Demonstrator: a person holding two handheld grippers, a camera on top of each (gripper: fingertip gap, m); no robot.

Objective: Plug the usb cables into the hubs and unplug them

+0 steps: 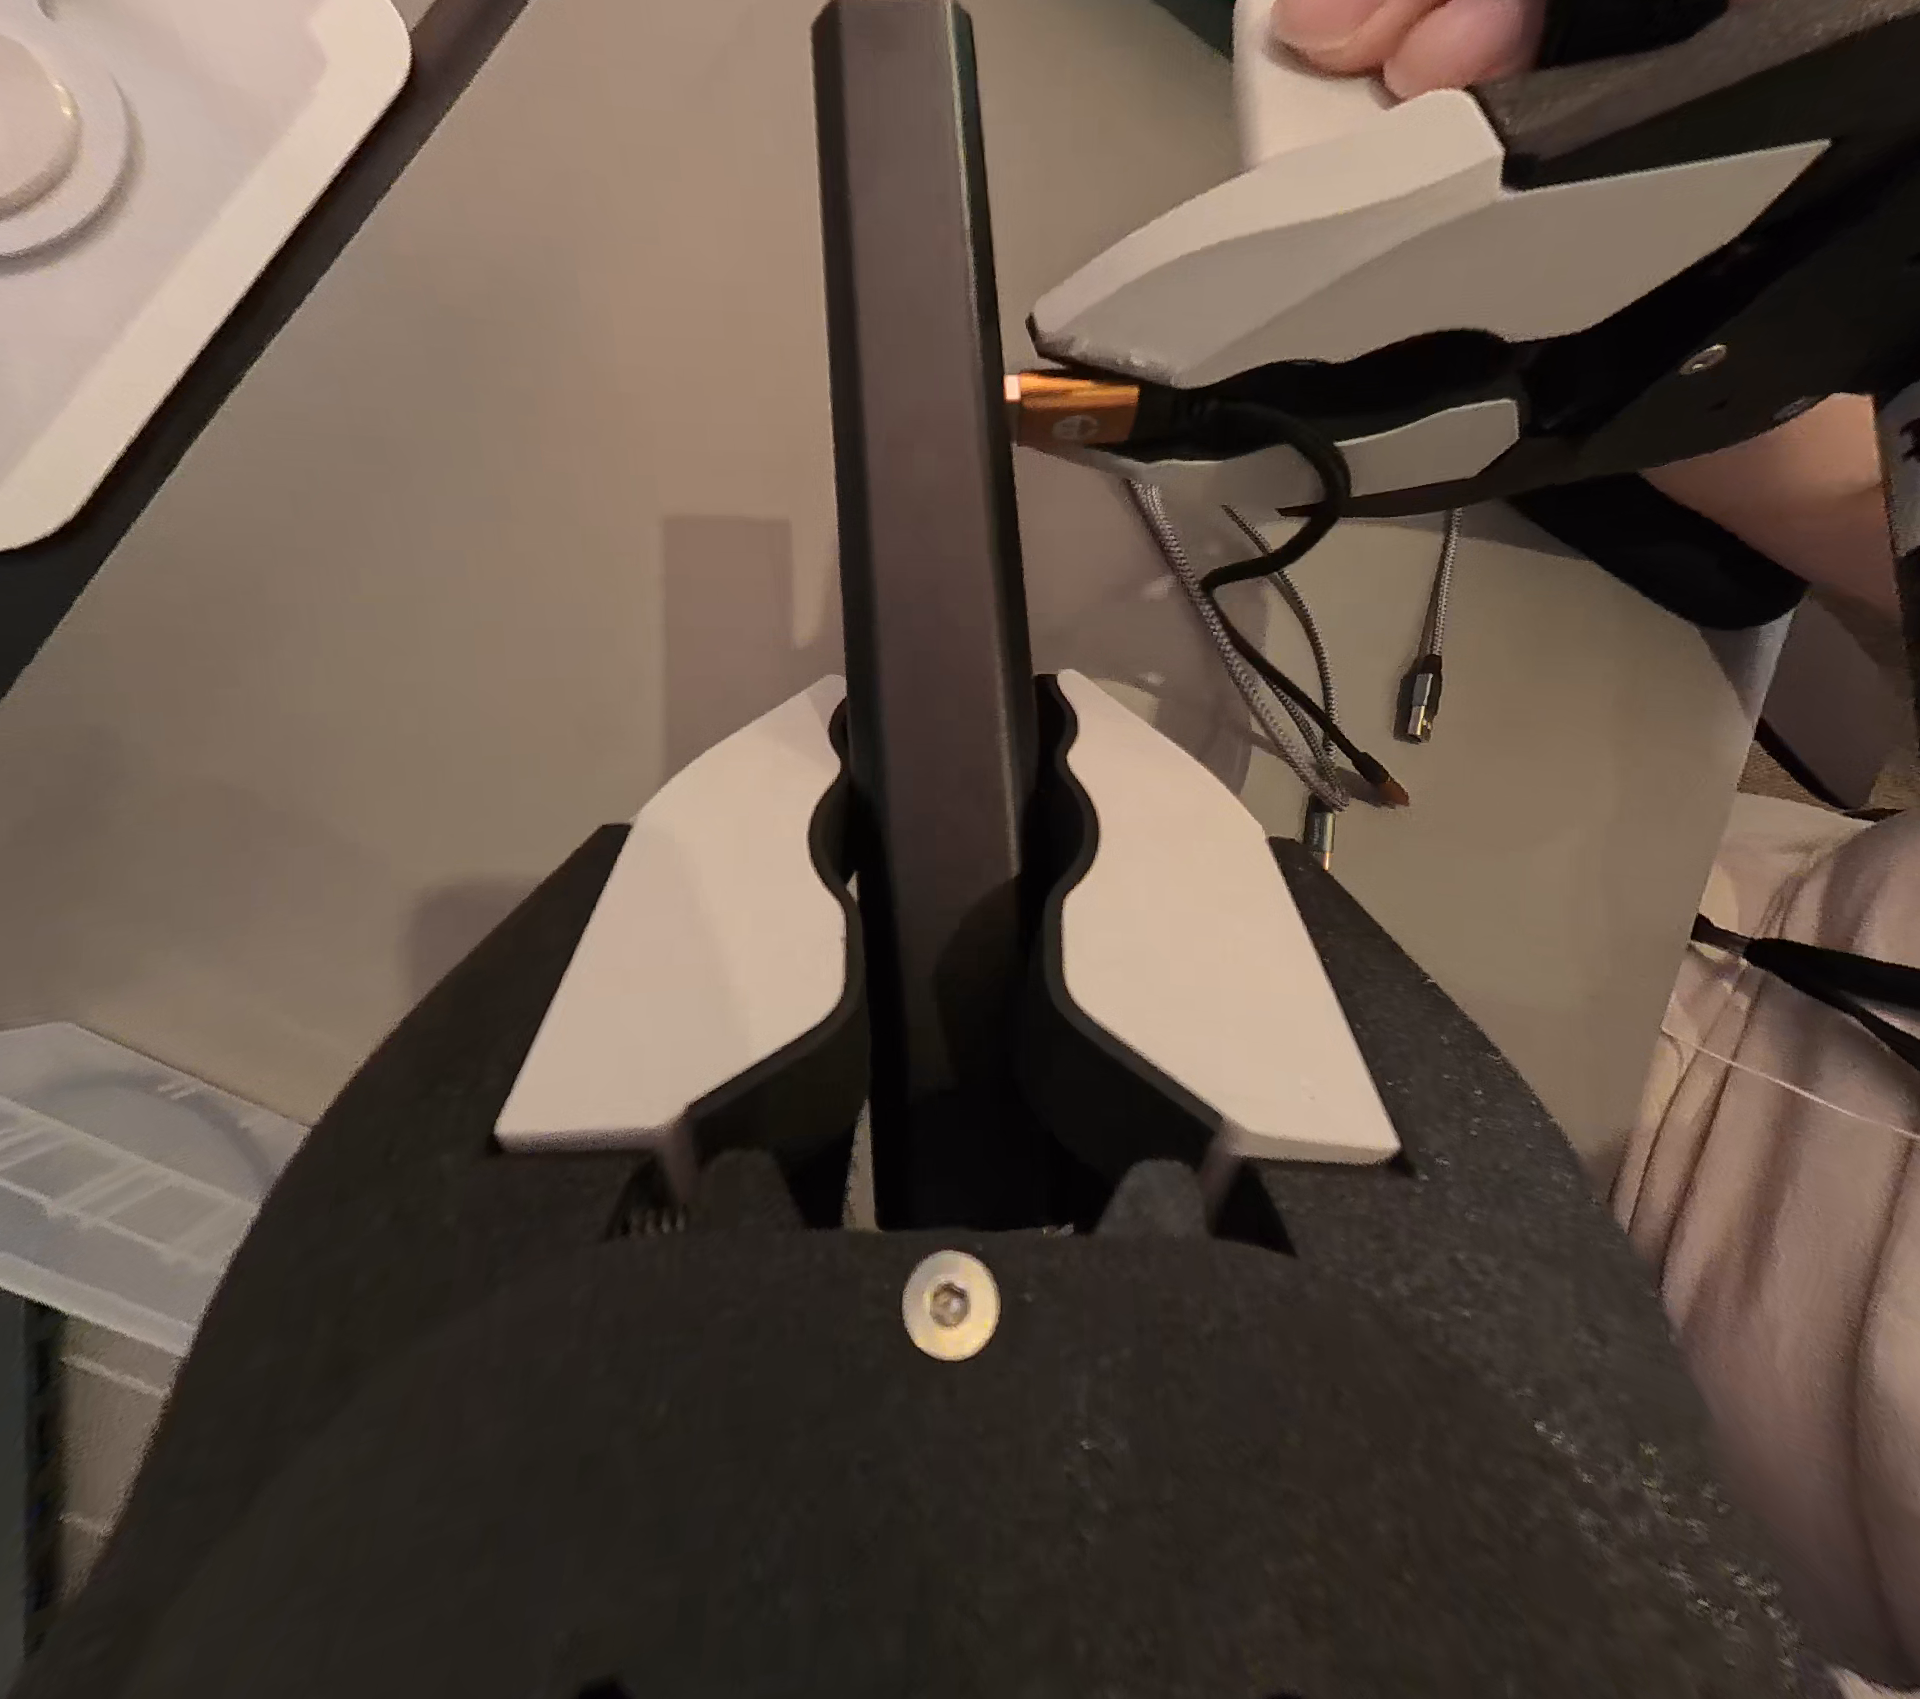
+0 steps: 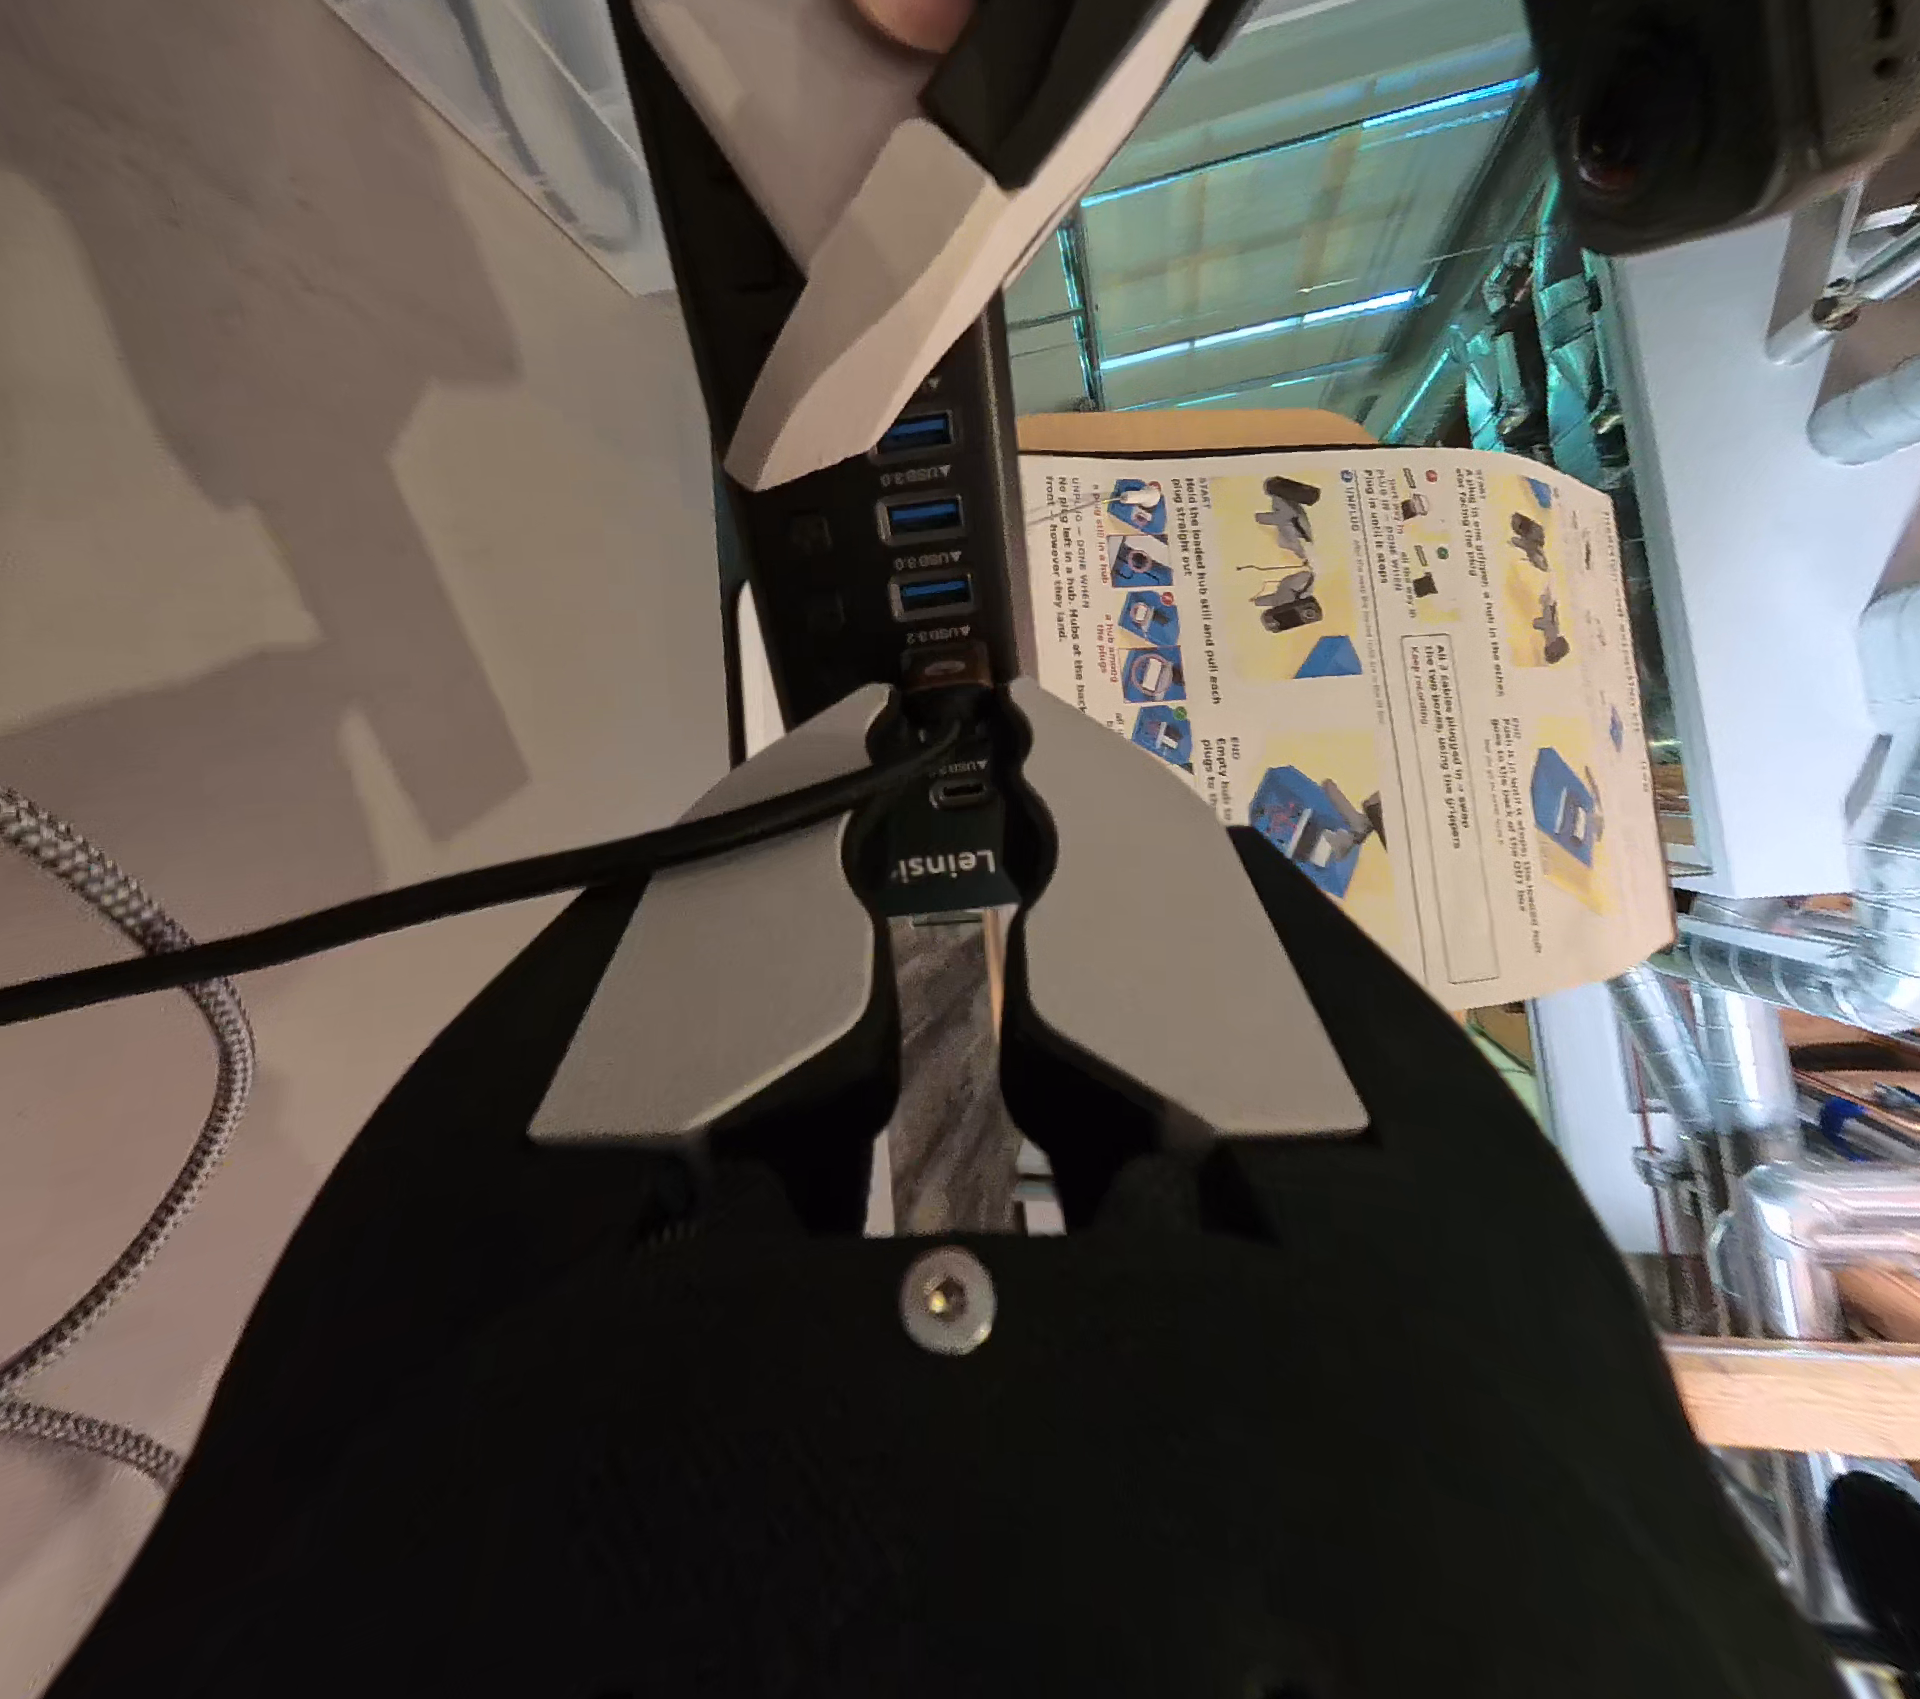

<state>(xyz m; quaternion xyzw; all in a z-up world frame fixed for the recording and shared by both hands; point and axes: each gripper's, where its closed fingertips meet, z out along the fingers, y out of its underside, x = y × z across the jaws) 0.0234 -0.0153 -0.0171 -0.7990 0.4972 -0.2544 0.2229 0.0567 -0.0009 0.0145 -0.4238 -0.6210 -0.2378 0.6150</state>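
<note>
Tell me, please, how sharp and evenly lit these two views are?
Left wrist view: soft indoor light, sharp on the black hub and orange plug; the frame edges bend and blur. Right wrist view: motion blur smears the braided cable; bright teal windows behind; hard shadows cross the table.

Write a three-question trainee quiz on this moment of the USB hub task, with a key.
1. True or false: the left gripper is shut on the black hub.
2. Multiple choice: the plug held by the right gripper is A) lying on the table, B) meeting the side of the hub, C) hanging loose from its cable.
3. Fill in: in the right wrist view, the three free ports beyond the plug are coloured ____.

Key: 1 true; 2 B; 3 blue.
</note>
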